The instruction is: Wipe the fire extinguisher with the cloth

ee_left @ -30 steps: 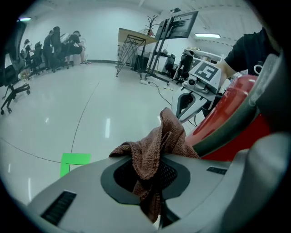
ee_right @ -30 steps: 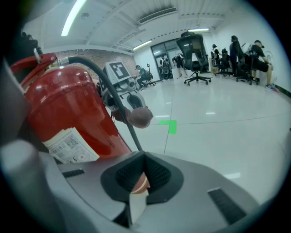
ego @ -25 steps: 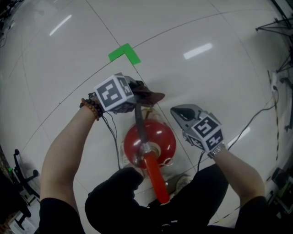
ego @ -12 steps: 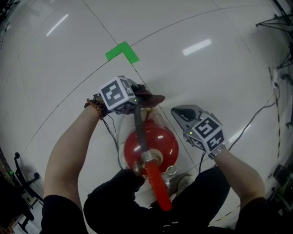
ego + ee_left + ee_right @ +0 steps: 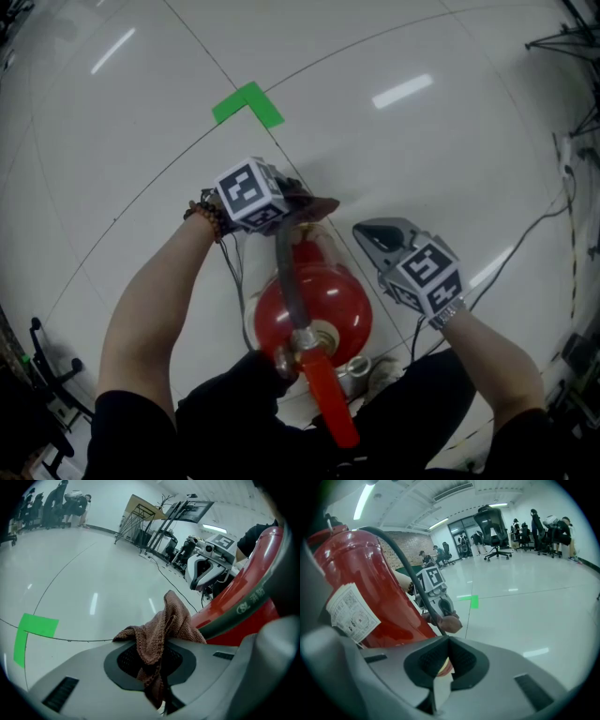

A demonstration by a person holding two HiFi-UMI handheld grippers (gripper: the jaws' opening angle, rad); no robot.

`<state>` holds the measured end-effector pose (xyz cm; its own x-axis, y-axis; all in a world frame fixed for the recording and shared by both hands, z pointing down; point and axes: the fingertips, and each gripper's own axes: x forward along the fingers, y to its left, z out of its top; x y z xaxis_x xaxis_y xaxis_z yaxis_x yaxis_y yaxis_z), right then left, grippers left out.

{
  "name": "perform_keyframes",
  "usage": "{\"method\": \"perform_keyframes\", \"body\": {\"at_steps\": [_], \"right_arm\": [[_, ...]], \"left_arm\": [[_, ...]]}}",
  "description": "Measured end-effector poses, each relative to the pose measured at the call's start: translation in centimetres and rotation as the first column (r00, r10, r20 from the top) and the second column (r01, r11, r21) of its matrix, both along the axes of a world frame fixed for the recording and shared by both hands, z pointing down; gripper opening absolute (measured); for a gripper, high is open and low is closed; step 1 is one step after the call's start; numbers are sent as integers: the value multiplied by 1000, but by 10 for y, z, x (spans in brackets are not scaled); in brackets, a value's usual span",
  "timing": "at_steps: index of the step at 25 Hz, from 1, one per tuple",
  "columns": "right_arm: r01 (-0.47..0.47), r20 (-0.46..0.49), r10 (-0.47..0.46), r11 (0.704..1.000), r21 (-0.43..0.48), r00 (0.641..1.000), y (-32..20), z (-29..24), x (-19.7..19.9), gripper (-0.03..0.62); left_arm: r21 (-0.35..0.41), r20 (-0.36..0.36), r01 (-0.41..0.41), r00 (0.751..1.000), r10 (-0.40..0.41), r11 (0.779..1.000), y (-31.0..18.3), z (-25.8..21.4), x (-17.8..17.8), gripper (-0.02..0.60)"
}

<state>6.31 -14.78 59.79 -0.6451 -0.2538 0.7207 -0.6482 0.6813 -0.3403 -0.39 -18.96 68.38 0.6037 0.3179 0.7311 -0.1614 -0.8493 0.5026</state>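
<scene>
A red fire extinguisher stands on the floor between my two grippers, with a black hose over its top and a red handle. My left gripper is shut on a brown cloth at the cylinder's far upper-left side. In the left gripper view the cloth bunches out of my left gripper, next to the red body. My right gripper hovers shut and empty to the right. In the right gripper view, my right gripper sits beside the labelled cylinder.
A green tape corner marks the glossy floor beyond the extinguisher. Cables run along the right side. Racks and equipment stand far off, and office chairs with people beyond them. The person's dark legs flank the extinguisher.
My left gripper has sunk lower along the extinguisher's far side with the cloth still in its jaws. The right gripper has stayed in place.
</scene>
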Motion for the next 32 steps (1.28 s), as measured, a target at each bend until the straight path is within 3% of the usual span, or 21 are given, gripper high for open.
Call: {"method": "perform_keyframes", "body": {"at_steps": [8,15,21,26,32], "right_arm": [[-16,-16,16,1000,-10,1000,2,6,6,23],[-23,-18,23,1000,-9,1000,2,10,4,23],[-24,-21,24,1000,-11,999,2,11,1,22],[-22,-20,21,1000,-14,1000,2,8,1,23],[-7,-3,7,1000,3,1000,1,1,-1,23]], "left_arm": [[-67,17,-7,1000,8,998,6,33,4,44],[-76,39,-21,999,24,997,8,49,5,44],[-33,64,-27,998,29,999,5,64,4,44],[8,205,-25,978,23,1000,7,86,-20,44],[116,273,63,957,-93,991,-16,86,-42,46]]}}
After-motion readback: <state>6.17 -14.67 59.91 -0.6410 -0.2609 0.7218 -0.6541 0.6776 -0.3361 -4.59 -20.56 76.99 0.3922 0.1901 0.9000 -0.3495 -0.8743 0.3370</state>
